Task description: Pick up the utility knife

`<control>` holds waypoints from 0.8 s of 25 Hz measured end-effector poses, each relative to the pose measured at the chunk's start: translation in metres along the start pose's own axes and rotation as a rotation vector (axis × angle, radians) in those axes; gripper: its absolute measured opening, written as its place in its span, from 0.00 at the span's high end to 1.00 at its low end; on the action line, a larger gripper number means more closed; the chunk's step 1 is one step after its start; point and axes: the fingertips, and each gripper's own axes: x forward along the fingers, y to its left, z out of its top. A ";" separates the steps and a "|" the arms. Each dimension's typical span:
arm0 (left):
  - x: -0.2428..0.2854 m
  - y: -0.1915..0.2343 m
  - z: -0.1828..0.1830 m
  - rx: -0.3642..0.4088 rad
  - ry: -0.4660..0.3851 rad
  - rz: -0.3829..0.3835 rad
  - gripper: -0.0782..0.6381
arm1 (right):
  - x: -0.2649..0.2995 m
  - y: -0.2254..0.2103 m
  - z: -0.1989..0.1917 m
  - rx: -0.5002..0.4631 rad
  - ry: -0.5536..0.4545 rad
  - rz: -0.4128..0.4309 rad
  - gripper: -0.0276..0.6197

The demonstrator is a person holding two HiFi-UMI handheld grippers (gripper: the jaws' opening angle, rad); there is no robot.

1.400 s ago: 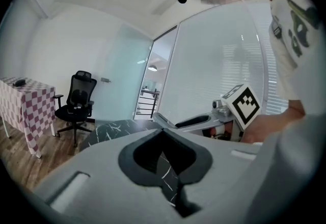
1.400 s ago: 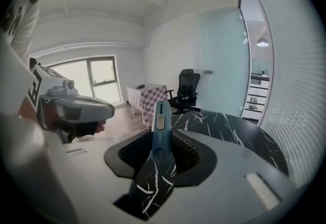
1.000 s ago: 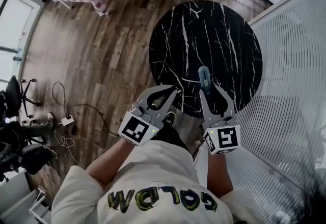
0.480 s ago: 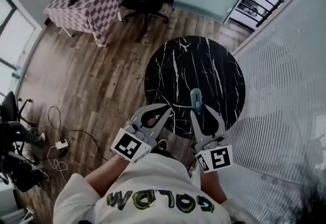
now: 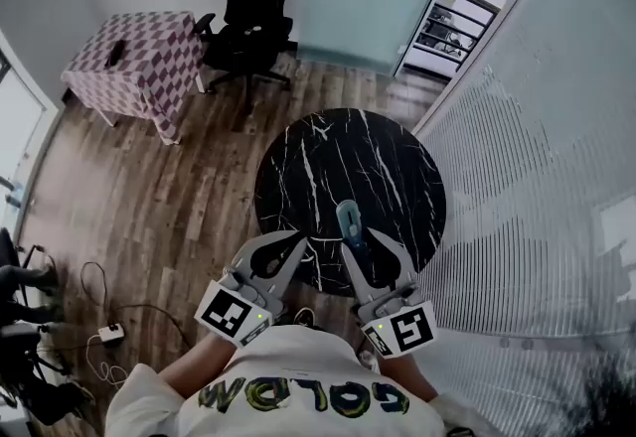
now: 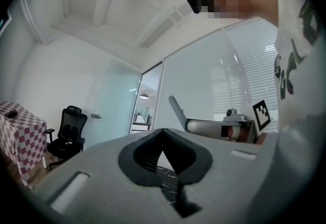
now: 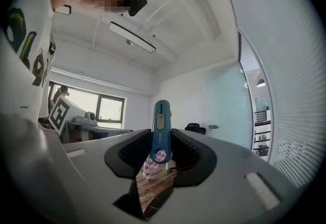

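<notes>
Open wood floor [image 5: 149, 197] left of marble table [image 5: 378, 162], slatted wall [image 5: 532, 226] close on right

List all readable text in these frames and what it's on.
"GOLD": right half of the shirt print, as it seems; the left half is distorted and unreadable.
Utility knife: small print on the body, too small to read.
Marker cubes: square patterns only, no text.
</notes>
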 end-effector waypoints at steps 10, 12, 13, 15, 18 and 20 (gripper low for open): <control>0.005 0.001 0.012 -0.010 -0.011 -0.020 0.89 | 0.002 0.003 0.006 -0.009 0.004 0.005 0.76; 0.006 0.000 0.011 -0.013 -0.005 -0.025 0.89 | 0.002 0.003 0.006 -0.010 0.006 0.003 0.76; 0.006 0.000 0.010 -0.015 -0.002 -0.027 0.89 | 0.002 0.002 0.006 -0.009 0.006 0.002 0.76; 0.007 -0.001 0.011 -0.015 -0.002 -0.031 0.89 | 0.002 0.002 0.005 -0.011 0.008 0.001 0.76; 0.008 -0.002 0.011 -0.014 -0.007 -0.035 0.89 | 0.002 0.002 0.006 -0.012 0.005 -0.002 0.76; 0.008 -0.002 0.011 -0.016 -0.008 -0.033 0.89 | 0.001 0.002 0.006 -0.011 0.002 -0.005 0.76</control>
